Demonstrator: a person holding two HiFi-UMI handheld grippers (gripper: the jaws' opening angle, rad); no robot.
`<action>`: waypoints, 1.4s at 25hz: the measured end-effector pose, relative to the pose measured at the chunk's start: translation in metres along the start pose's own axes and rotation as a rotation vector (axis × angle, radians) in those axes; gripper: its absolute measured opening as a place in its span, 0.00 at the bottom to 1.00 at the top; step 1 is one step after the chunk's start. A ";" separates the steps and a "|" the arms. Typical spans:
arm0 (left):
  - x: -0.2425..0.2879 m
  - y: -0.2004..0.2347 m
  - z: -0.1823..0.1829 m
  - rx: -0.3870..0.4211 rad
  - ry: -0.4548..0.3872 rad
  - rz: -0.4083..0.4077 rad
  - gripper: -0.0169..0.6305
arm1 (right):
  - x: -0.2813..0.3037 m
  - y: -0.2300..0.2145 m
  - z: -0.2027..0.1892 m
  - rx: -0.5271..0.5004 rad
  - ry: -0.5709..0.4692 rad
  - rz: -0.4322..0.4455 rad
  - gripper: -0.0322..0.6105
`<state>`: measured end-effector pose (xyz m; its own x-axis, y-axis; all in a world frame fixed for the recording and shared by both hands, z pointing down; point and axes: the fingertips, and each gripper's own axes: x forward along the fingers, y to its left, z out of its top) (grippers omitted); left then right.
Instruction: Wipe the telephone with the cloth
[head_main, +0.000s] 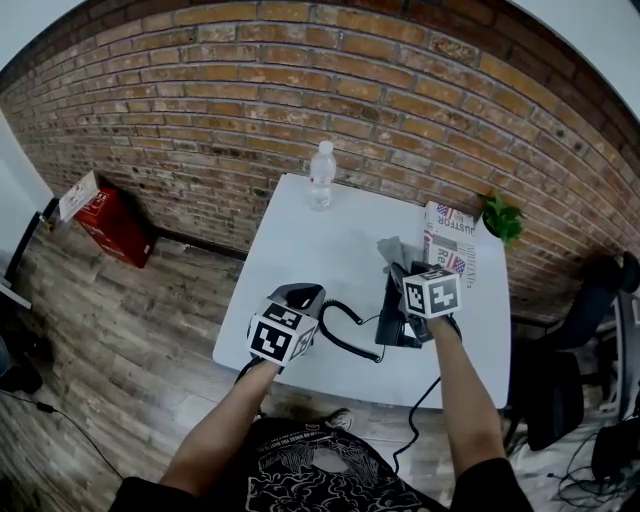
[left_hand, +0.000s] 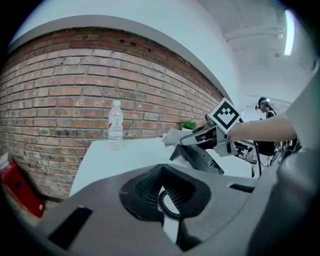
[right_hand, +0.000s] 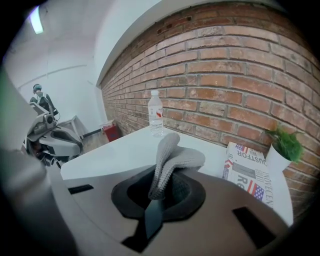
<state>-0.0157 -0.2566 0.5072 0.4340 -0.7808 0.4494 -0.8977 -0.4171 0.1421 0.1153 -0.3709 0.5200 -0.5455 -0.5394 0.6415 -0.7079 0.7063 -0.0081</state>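
Your right gripper (right_hand: 160, 186) had its fingers pressed together on the grey knitted cloth (right_hand: 170, 160). A fold of the cloth stood up out of the pads and flopped over toward 2 o'clock. In the head view the cloth (head_main: 392, 248) stuck out at 11 o'clock from that gripper (head_main: 402, 268). It hung just above the back edge of the black telephone (head_main: 396, 326), which sat on the white table (head_main: 320, 245) near its 5 o'clock corner.

Your left gripper (left_hand: 167, 192) had its fingers close together. The telephone's coiled cord (left_hand: 162, 200) ran through the narrow gap between them, and a sliver of table showed below it. That view did not show whether they gripped anything besides the cord.

In the head view your left gripper (head_main: 298, 296) was at 9 o'clock from the telephone, over the table's near left part. The cord (head_main: 345, 340) looped from it across to the phone.

Both of your bare forearms reached up from 6 o'clock. The left angled toward 1 o'clock and the right ran almost straight ahead.

Your right gripper and its marker cube covered much of the telephone's top. From the left gripper view the telephone (left_hand: 200, 159) showed only as a slanted dark body under the right gripper (left_hand: 188, 140).

A water bottle (head_main: 320, 175) stood at the table's 12 o'clock edge.
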 end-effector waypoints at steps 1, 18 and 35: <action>0.000 0.001 0.000 -0.001 -0.002 0.001 0.04 | 0.001 0.002 0.000 -0.004 0.001 0.003 0.07; -0.005 -0.001 -0.002 -0.003 -0.009 -0.022 0.04 | 0.010 0.035 -0.014 -0.044 0.032 0.014 0.07; -0.008 -0.019 -0.008 0.043 0.007 -0.118 0.04 | -0.006 0.063 -0.056 0.059 0.046 -0.017 0.07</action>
<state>-0.0025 -0.2385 0.5083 0.5356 -0.7218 0.4384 -0.8363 -0.5253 0.1568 0.0992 -0.2971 0.5589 -0.5133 -0.5285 0.6761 -0.7428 0.6682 -0.0415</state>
